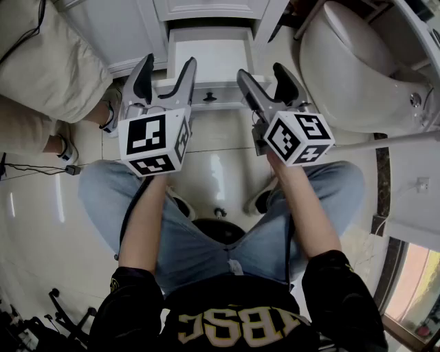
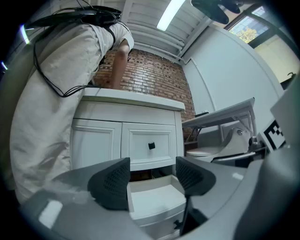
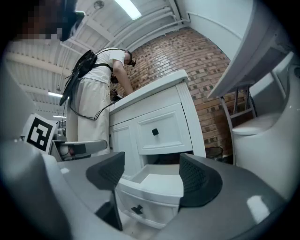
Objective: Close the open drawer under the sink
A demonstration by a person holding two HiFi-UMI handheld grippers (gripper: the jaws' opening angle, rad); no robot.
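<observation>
The open white drawer (image 1: pixel 210 58) sticks out from the bottom of the white sink cabinet (image 1: pixel 206 8), and its front panel bears a small dark knob (image 1: pixel 210 97). My left gripper (image 1: pixel 168 69) hovers over the drawer's left front corner, open and empty. My right gripper (image 1: pixel 263 74) is at the right front corner, also open with nothing between its jaws. In the left gripper view the drawer (image 2: pixel 157 201) lies between and below the pads of the left gripper (image 2: pixel 152 180). Seen from the right gripper (image 3: pixel 152 176), the drawer (image 3: pixel 154 185) shows its knob (image 3: pixel 137 209) low down.
A person in pale clothes (image 1: pixel 48 55) stands at the cabinet's left, with a cable (image 1: pixel 41 168) on the floor nearby. A white toilet (image 1: pixel 357 69) and a grab rail (image 1: pixel 385 141) are on the right. A shut upper drawer (image 2: pixel 151 145) sits above the open one.
</observation>
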